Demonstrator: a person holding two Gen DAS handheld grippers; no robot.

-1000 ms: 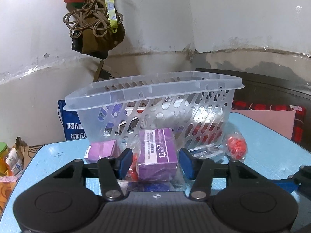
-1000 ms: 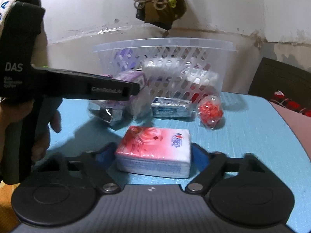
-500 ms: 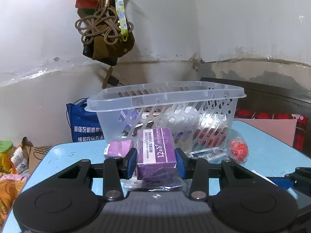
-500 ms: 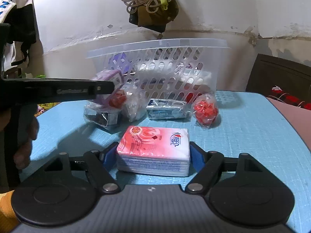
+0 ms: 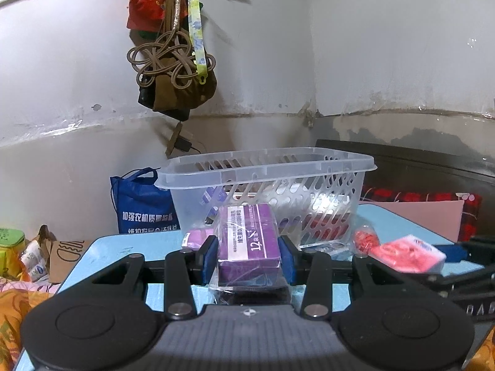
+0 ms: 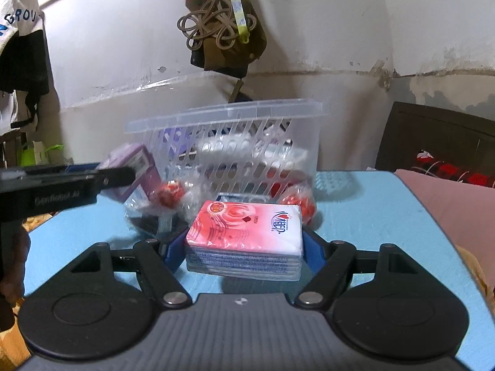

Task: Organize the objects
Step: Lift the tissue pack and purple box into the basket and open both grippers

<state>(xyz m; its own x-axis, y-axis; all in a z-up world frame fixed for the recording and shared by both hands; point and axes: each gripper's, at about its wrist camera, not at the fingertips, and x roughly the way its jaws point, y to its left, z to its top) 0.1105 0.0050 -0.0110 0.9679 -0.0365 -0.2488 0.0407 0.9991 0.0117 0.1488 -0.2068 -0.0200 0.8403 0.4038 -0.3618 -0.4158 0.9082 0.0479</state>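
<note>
My left gripper (image 5: 247, 258) is shut on a purple box (image 5: 247, 238) wrapped in clear plastic and holds it above the blue table (image 5: 102, 253), in front of the clear slotted basket (image 5: 266, 173). My right gripper (image 6: 244, 252) is shut on a pink tissue pack (image 6: 244, 232) and holds it just above the table. The tissue pack also shows at the right of the left wrist view (image 5: 408, 252). The purple box shows at the left of the right wrist view (image 6: 133, 170), with a red sweet (image 6: 168, 194) in its plastic bag.
The basket (image 6: 222, 117) holds several packets. A red mesh ball (image 5: 366, 239), a small blue-white pack (image 6: 244, 198) and a small purple box (image 5: 196, 236) lie by its base. A blue bag (image 5: 142, 204) stands behind the table. Bags hang on the wall (image 5: 173, 86).
My left gripper closed on the purple box and lifted it. My right gripper closed on the tissue pack and raised it off the table, nearer the basket.
</note>
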